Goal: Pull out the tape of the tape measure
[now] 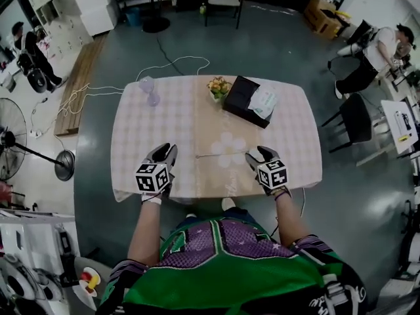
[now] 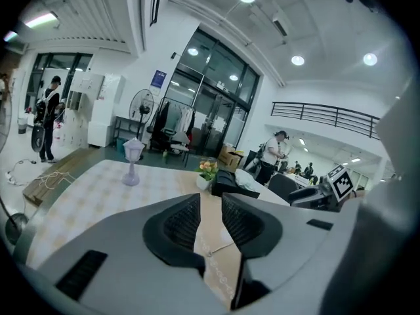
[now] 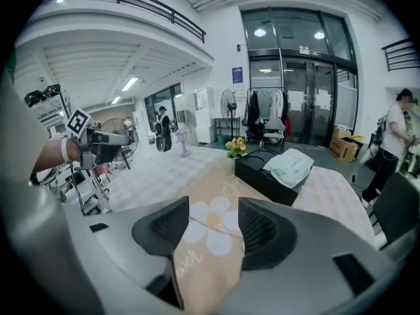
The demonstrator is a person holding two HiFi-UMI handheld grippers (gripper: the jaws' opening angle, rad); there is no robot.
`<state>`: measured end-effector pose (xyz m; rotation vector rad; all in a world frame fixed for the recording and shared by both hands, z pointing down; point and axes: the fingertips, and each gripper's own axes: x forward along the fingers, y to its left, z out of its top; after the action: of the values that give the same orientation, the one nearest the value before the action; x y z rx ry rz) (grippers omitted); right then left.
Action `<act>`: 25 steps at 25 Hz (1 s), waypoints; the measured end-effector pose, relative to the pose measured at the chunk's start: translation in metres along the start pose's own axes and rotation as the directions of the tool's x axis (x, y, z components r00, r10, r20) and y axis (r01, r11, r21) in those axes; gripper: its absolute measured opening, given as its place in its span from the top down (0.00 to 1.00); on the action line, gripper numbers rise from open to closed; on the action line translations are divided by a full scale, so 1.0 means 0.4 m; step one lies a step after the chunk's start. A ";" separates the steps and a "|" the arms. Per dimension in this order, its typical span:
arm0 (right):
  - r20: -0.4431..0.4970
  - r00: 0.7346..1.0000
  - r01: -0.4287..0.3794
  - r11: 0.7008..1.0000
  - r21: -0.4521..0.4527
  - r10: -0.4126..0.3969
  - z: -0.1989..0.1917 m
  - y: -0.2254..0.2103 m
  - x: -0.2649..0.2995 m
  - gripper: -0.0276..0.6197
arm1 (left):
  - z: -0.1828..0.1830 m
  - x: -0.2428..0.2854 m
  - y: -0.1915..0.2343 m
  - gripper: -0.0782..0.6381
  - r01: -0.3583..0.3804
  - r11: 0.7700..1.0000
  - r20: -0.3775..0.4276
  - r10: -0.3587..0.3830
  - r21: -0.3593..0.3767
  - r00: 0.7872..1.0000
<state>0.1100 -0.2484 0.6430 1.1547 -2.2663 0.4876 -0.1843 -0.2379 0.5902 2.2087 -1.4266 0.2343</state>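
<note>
Two tongs show low in the head view, over the near edge of the worktop [image 1: 131, 130]: the left tongs [image 1: 164, 151] left of centre and the right tongs [image 1: 259, 153] right of centre. A thin tape [image 1: 223, 154] lies flat on the cloth between them, running nearly level from one side to the other. We cannot make out its case. Toward the top of the worktop stand a lilac lamp [image 1: 149, 90], a small pot of flowers [image 1: 218, 86] and a black box [image 1: 239, 97] with a white packet [image 1: 264, 102] on it.

In the left gripper view the left tongs [image 2: 210, 202] sit at lower centre, jaws a little apart with nothing between them. Through the gap we see the tape [image 2: 220, 247] on the beige cloth below, its end showing a small ring. The other tongs appear at the right edge.

In the right gripper view the right tongs [image 3: 213, 212] stand wide apart and empty. The tape [image 3: 213, 227] crosses the gap as a fine slanting line, lying over the white flower print [image 3: 213, 231]. The box is beyond, right of centre, and the left tongs are at the left edge.
</note>
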 end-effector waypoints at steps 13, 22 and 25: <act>0.227 0.974 0.015 1.000 0.023 -0.020 0.175 0.188 -0.195 0.61 | 0.142 -0.099 -0.146 0.74 0.224 0.963 0.100 -0.240 0.147 0.966; 0.394 0.919 -0.023 1.000 -0.014 0.026 0.312 0.185 -0.323 0.62 | 0.204 -0.126 -0.230 0.74 0.197 0.959 0.167 -0.233 0.204 0.958; 0.451 0.892 -0.027 0.999 -0.020 0.033 0.360 0.160 -0.389 0.62 | 0.260 -0.163 -0.302 0.74 0.189 0.953 0.212 -0.241 0.236 0.947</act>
<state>0.0891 -0.1928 0.4296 1.3378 -2.6785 0.2265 -0.1177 -0.1970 0.4367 2.6236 -1.3139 0.0467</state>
